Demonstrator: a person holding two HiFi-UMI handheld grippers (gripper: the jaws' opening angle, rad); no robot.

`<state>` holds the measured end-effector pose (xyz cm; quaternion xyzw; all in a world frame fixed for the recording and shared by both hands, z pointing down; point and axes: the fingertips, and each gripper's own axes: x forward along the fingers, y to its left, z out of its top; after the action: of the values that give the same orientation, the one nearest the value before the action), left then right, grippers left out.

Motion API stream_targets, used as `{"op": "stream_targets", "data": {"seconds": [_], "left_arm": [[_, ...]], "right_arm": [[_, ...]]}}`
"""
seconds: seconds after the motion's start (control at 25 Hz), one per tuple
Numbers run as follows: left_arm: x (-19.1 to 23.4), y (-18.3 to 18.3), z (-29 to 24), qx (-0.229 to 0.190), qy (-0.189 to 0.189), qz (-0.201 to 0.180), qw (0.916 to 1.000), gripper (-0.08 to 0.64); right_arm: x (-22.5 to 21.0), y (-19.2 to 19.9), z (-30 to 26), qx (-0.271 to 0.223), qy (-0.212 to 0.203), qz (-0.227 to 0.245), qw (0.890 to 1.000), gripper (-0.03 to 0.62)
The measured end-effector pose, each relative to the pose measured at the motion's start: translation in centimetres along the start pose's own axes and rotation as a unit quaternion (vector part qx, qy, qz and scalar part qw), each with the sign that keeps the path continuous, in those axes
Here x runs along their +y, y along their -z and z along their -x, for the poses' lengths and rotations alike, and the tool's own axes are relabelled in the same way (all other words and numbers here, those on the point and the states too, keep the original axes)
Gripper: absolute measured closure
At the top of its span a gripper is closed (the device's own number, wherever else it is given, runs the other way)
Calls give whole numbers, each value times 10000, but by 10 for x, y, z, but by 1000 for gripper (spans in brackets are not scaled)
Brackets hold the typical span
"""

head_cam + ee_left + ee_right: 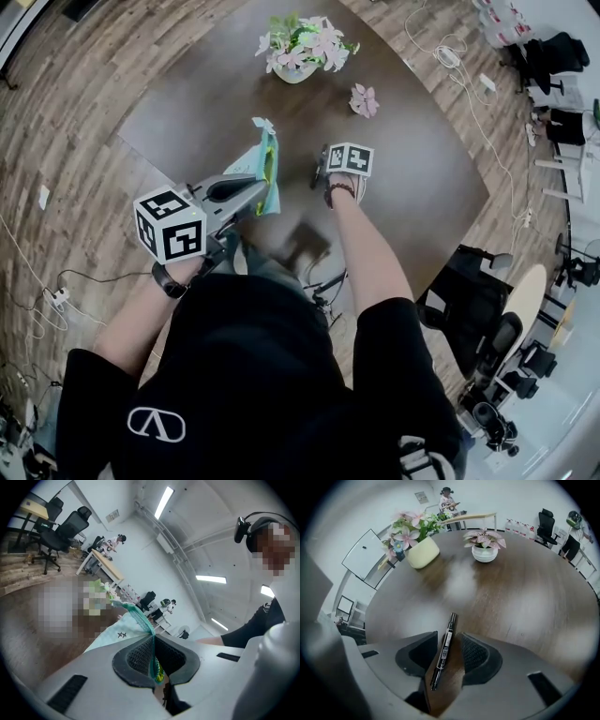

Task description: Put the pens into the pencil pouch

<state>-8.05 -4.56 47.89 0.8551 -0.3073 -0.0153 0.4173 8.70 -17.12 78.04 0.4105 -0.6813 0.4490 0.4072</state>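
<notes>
The pencil pouch (265, 172), pale teal with a green mesh edge, hangs above the brown table (422, 178). My left gripper (257, 193) is shut on its rim. In the left gripper view the mesh edge of the pouch (140, 620) runs straight into the closed jaws of the left gripper (153, 657). A black pen (444, 648) lies on the table between the jaws of my right gripper (451, 652), which points steeply down. The pen rests against the left jaw, and bare table shows between it and the right jaw. The right gripper (324, 176) hangs just right of the pouch.
A cream pot of pink and white flowers (298, 47) stands at the table's far side, with a small pink plant (364, 100) to its right. Both also show in the right gripper view, the flower pot (423, 552) and the small plant (483, 550). Office chairs and cables surround the table.
</notes>
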Motion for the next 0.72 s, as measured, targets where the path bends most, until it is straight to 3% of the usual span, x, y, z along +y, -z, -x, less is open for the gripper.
{"op": "stream_targets", "data": {"seconds": [0.4, 0.72], "left_arm": [[-1, 3, -2, 48, 33, 10, 10000, 548], [-3, 5, -5, 93, 36, -2, 9999, 548]], "right_arm": [[-9, 1, -1, 347, 551, 381, 9971, 543], [-5, 3, 3, 264, 473, 711, 9960, 551]]}}
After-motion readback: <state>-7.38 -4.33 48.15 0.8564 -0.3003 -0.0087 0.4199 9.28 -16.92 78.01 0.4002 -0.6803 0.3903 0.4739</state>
